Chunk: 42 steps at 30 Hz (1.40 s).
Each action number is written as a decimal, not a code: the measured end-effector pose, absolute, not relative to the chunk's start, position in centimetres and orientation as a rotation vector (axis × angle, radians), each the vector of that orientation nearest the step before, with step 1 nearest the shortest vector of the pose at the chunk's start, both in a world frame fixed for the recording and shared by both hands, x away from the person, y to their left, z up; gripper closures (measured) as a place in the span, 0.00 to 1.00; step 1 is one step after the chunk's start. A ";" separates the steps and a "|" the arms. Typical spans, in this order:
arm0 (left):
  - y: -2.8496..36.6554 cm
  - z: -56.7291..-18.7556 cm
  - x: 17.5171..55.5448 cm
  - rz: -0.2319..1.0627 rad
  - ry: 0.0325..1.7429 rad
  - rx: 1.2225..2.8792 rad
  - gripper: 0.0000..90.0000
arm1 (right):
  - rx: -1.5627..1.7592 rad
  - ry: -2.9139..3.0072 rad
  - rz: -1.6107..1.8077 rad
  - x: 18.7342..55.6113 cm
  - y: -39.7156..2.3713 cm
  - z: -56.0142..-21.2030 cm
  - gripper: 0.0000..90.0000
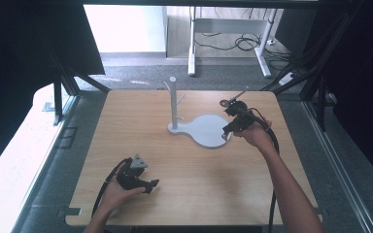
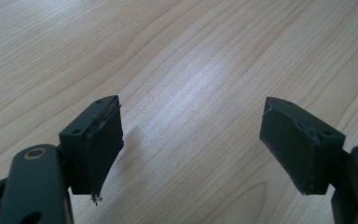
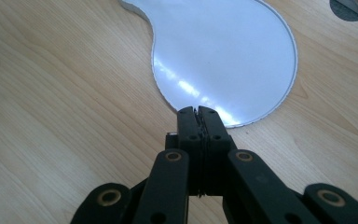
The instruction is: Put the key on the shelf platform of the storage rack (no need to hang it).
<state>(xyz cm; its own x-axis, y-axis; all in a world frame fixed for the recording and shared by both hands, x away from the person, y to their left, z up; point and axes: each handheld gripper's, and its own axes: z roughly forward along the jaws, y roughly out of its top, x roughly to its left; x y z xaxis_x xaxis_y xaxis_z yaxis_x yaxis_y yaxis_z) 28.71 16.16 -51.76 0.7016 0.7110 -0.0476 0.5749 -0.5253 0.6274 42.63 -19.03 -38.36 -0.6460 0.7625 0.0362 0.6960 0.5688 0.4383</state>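
A white stand rests on the wooden table (image 1: pixel 141 121). It has an upright post (image 1: pixel 173 102) with small side pegs and a flat rounded base plate (image 1: pixel 205 130). My right gripper (image 1: pixel 225 132) is at the plate's right edge. In the right gripper view its jaws are pressed together, the right gripper (image 3: pixel 198 112) tips just over the rim of the base plate (image 3: pixel 223 51), with nothing visible between them. My left gripper (image 1: pixel 152 184) lies low near the table's front left. The left gripper (image 2: pixel 191 144) stands wide open over bare wood, holding nothing.
A round hole (image 3: pixel 349 7) in the tabletop lies beyond the plate. Past the far edge of the table are grey floor, desk legs (image 1: pixel 192 53) and loose cables (image 1: pixel 245 43). Black frame struts (image 1: pixel 58 97) flank the table on both sides.
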 end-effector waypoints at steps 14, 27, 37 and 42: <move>16.2 -51.8 28.7 0.279 0.982 2.282 0.25 | 1.273 2.652 0.635 43.9 -18.2 -39.1 0.99; 16.1 -51.9 28.7 0.276 0.978 2.282 0.24 | 1.285 2.659 0.618 45.5 -17.0 -39.8 0.99; 16.2 -51.8 28.7 0.273 0.976 2.283 0.24 | 1.290 2.670 0.616 46.7 -15.8 -40.3 0.99; 16.0 -51.9 28.7 0.272 0.969 2.293 0.24 | 1.281 2.674 0.601 47.4 -15.4 -40.6 0.99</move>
